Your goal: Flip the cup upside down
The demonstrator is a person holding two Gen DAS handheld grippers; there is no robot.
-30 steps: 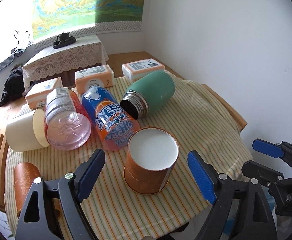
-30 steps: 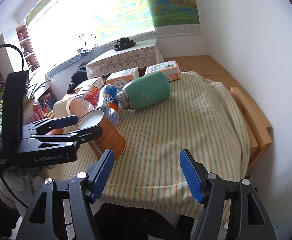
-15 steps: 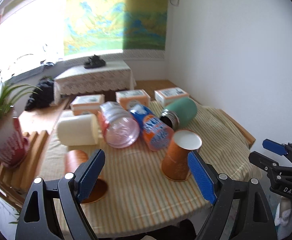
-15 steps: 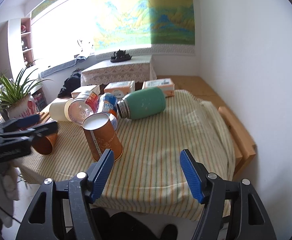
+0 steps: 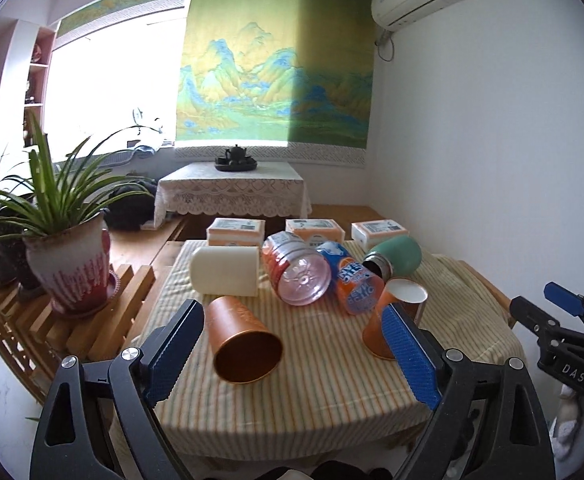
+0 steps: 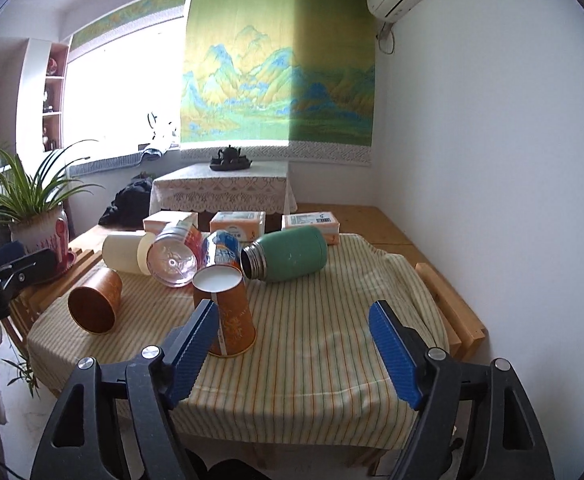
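Observation:
An orange paper cup [image 6: 226, 312] stands upside down on the striped tablecloth, white base up; it also shows in the left wrist view [image 5: 397, 308], partly behind a blue pad. A second orange cup [image 5: 242, 340] lies on its side, mouth toward me; it also shows in the right wrist view [image 6: 94, 302]. My left gripper [image 5: 292, 354] is open and empty, held back above the table's near edge. My right gripper [image 6: 292, 354] is open and empty, also back from the table, with the upside-down cup just beyond its left finger.
Behind the cups lie a cream cylinder [image 5: 226, 270], a clear pink bottle [image 5: 295, 268], an orange-blue soda bottle [image 5: 351, 280] and a green flask [image 6: 288, 254]. Three boxes [image 5: 315, 228] line the far edge. A potted plant [image 5: 68, 264] stands on a slatted bench at left.
Both grippers have pulled back and up from the table. The left one has left the upside-down cup standing, and the second cup on its side has come into view.

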